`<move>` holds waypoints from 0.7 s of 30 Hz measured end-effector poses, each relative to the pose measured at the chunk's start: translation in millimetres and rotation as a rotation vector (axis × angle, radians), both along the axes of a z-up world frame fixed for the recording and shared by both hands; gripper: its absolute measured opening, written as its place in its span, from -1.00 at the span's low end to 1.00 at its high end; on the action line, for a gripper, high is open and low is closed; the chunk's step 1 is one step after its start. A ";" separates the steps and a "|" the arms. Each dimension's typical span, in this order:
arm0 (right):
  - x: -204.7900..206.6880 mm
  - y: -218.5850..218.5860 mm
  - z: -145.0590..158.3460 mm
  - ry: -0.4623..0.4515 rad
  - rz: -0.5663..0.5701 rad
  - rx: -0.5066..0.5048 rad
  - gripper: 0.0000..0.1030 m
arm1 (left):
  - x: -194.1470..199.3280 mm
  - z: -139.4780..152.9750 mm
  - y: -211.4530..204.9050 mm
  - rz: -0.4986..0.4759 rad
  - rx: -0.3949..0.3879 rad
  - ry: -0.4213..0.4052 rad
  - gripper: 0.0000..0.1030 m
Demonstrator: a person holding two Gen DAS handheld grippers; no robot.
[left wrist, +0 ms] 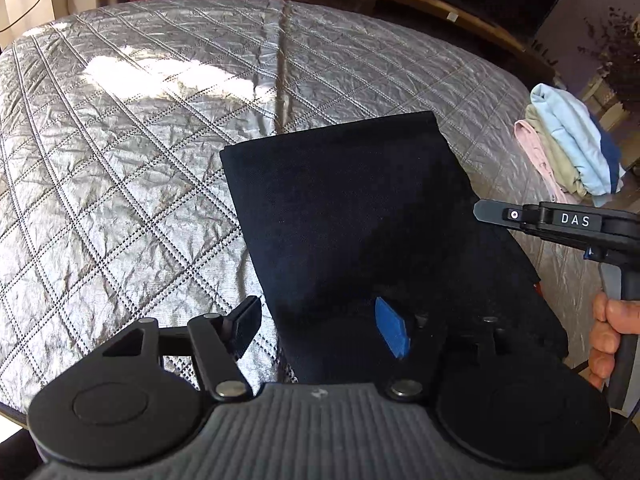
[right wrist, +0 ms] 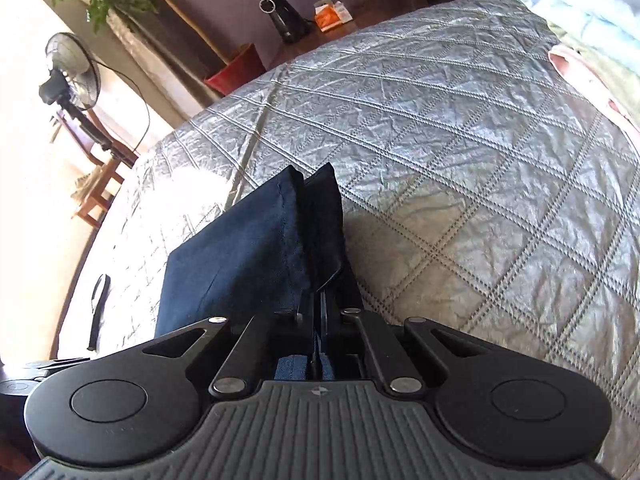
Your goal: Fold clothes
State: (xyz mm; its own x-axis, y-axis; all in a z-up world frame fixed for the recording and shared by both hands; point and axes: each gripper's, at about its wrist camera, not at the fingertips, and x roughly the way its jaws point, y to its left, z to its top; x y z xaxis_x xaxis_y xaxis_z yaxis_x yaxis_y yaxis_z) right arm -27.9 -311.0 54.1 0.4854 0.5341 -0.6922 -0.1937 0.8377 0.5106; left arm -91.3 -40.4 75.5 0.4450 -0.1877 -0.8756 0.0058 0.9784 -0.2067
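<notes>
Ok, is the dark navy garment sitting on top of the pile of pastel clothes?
No, the dark navy garment lies flat on the quilted bedspread, apart from the pile of pastel clothes near the bed's edge.

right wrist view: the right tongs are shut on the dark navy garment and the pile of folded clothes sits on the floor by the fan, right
Not quite. The right tongs are shut on the dark navy garment, but the pile of folded clothes sits on the quilted bed cover, at its far right edge, not on the floor by the fan. The right wrist view shows this.
</notes>
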 end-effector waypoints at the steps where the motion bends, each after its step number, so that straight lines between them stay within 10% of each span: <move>1: 5.9 3.5 6.0 -0.018 0.013 -0.006 -0.94 | -0.4 0.9 -2.4 -0.008 0.003 -0.005 0.16; 3: 14.0 10.6 13.4 -0.038 0.061 -0.030 -0.87 | -0.4 -0.1 -6.1 -0.019 0.014 -0.005 0.17; 6: 21.9 13.7 9.1 0.011 0.101 -0.109 -0.09 | 0.2 -4.2 -9.2 -0.026 0.030 0.002 0.17; 9: 18.8 -22.4 4.9 0.058 -0.046 0.079 0.34 | 0.5 -8.2 -10.8 -0.029 0.056 0.007 0.23; 21: 18.7 -17.1 -39.9 0.337 0.231 0.262 0.63 | 3.4 -31.9 6.2 0.055 -0.016 0.067 0.53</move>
